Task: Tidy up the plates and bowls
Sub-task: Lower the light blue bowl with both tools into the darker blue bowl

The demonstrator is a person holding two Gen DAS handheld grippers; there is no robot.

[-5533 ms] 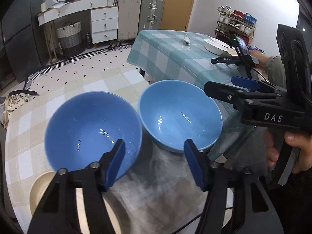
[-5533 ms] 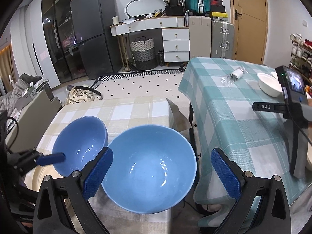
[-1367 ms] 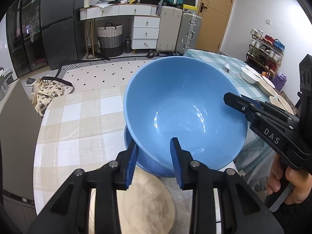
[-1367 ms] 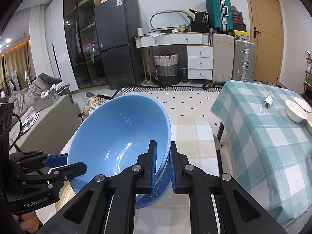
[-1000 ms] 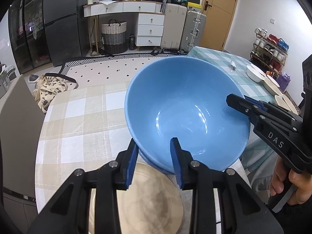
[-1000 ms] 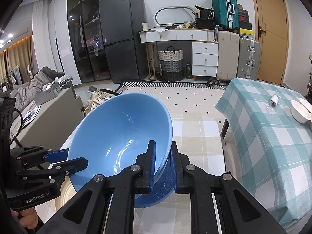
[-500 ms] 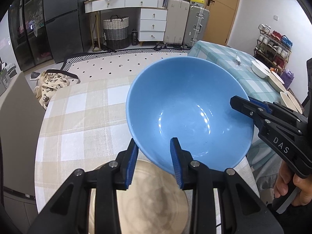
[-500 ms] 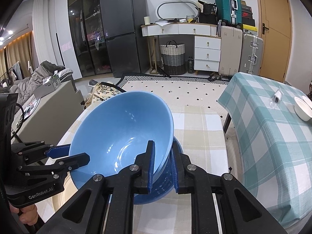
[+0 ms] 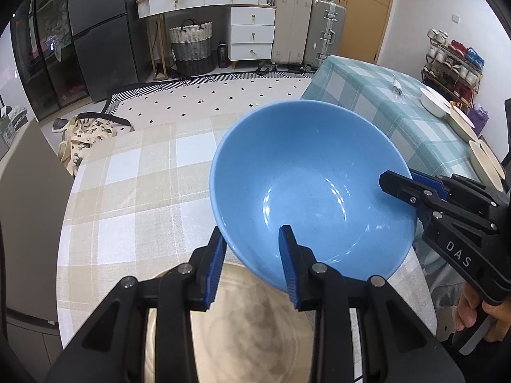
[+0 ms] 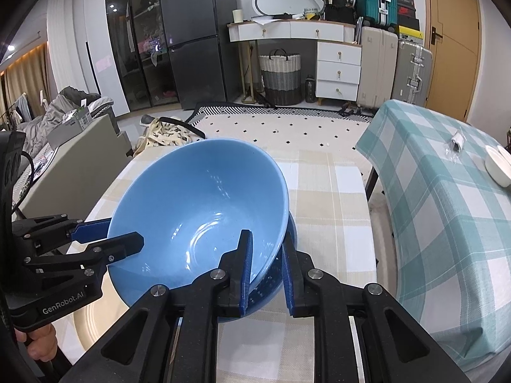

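Note:
A blue bowl (image 9: 306, 178) is nested inside a second blue bowl (image 10: 274, 281) on the beige checked table (image 9: 134, 185). My left gripper (image 9: 252, 245) is shut on the near rim of the upper bowl. My right gripper (image 10: 266, 249) is shut on the right rim, its fingers straddling the wall; it shows in the left wrist view (image 9: 412, 185) too. The left gripper also shows in the right wrist view (image 10: 105, 233). The lower bowl is mostly hidden. A beige plate (image 9: 242, 332) lies on the table under my left gripper.
A second table with a teal checked cloth (image 10: 447, 198) stands to the right across a narrow gap. It carries a white bowl (image 9: 434, 105), beige plates (image 9: 485, 162) and a small wrapped item (image 10: 456, 143). A grey sofa arm (image 10: 83, 159) is on the left.
Both grippers closed on the blue bowl's rim, lifted it and set it down into the other blue bowl. Over the last second the bowl has sunk lower into that bowl.

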